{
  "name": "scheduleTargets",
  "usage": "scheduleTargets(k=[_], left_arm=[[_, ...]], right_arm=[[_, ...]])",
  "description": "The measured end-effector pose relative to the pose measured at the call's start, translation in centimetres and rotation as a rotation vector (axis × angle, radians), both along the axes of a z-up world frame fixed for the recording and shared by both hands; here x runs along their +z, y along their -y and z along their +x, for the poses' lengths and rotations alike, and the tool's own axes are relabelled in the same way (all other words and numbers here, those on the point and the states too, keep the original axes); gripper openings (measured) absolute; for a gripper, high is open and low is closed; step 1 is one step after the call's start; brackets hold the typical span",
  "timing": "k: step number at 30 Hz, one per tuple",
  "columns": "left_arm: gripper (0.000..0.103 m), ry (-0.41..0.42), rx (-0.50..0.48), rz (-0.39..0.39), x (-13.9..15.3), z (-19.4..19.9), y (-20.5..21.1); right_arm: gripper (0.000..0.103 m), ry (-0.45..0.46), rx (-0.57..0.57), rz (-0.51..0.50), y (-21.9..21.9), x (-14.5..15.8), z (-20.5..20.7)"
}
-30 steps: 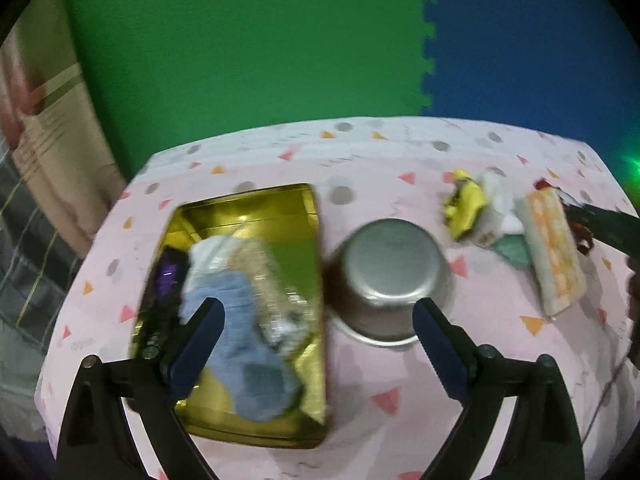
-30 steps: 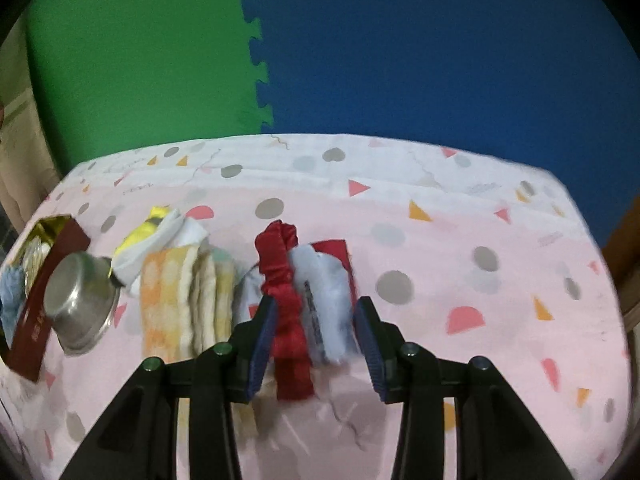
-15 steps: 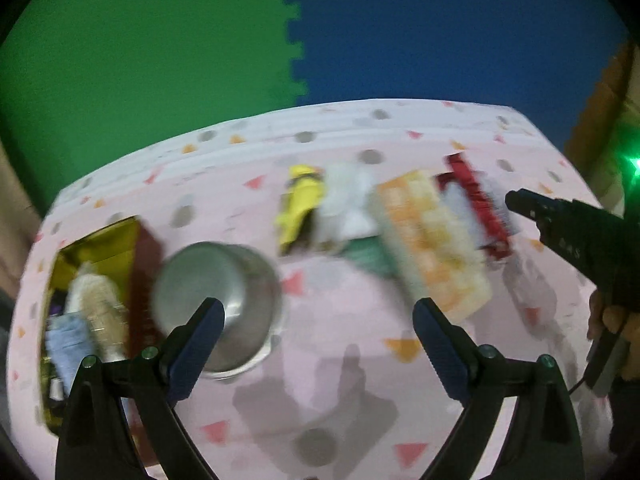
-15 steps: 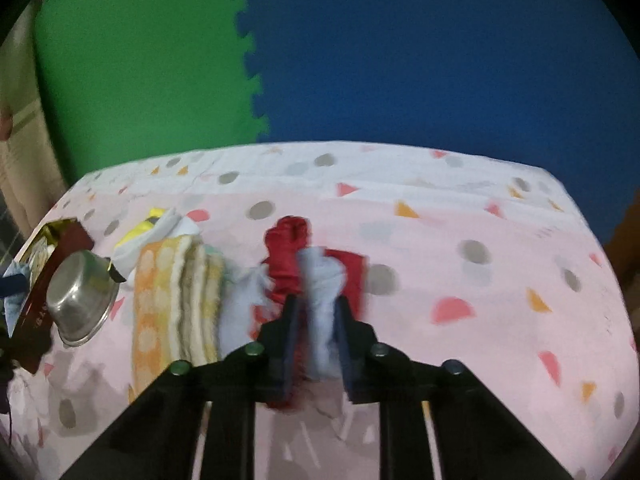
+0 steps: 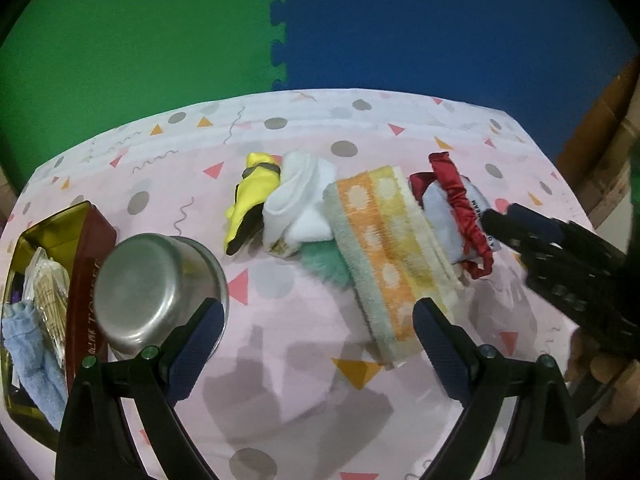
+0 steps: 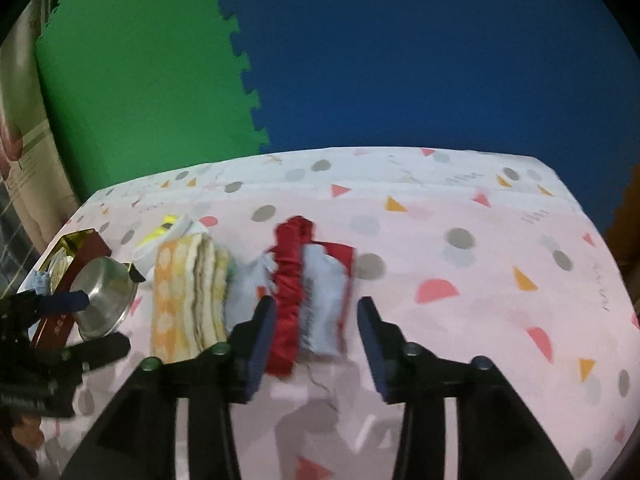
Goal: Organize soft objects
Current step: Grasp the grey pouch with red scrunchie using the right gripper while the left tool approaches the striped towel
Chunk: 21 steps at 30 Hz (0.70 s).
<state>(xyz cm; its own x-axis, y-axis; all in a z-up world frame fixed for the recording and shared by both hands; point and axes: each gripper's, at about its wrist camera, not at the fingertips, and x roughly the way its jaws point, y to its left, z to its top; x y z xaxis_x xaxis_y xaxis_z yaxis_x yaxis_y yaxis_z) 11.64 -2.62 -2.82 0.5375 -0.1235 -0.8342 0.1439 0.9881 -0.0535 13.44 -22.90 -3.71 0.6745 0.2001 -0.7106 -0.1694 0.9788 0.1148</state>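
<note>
The right gripper point(image 6: 316, 336) is standing open, its jaws having just been opening, straddling the red scrunchie point(image 6: 290, 276) and pale blue cloth point(image 6: 324, 296) lying mid-table. Both look light and limp; pinching the scrunchie's bunched middle seems best. The left gripper point(image 5: 318, 344) is hovering open, holding nothing, by the orange towel point(image 5: 384, 248).

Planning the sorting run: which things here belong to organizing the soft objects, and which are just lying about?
Job: yellow cloth, white cloth, orange towel, red-and-blue bundle, green fluffy piece, gold tin holding soft items.
Lying about: steel bowl.
</note>
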Motion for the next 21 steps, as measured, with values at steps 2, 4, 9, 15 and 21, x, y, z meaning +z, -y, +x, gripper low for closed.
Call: scheduleTargets(k=[2, 4, 9, 15, 21], left_arm=[[0.094, -0.01, -0.004, 0.002, -0.4, 0.2, 0.1], [0.094, -0.013, -0.013, 0.005, -0.7, 0.3, 0.3], [0.094, -0.014, -0.036, -0.003, -1.0, 0.4, 0.9], [0.094, -0.013, -0.045, -0.025, -1.1, 0.6, 1.5], [0.094, -0.02, -0.075, -0.029, -1.4, 0.7, 2.7]], right_arm=[[0.045, -0.024, -0.005, -0.023, -1.0, -0.9, 1.0], [0.045, -0.031, -0.001, -0.033, -1.7, -1.7, 1.8], [0.019, -0.053, 0.024, -0.003, -1.5, -3.0, 2.3], [0.014, 0.0, -0.011, -0.025, 0.9, -1.6, -0.2], [0.014, -0.024, -0.124, -0.112, 4.6, -1.0, -2.8]])
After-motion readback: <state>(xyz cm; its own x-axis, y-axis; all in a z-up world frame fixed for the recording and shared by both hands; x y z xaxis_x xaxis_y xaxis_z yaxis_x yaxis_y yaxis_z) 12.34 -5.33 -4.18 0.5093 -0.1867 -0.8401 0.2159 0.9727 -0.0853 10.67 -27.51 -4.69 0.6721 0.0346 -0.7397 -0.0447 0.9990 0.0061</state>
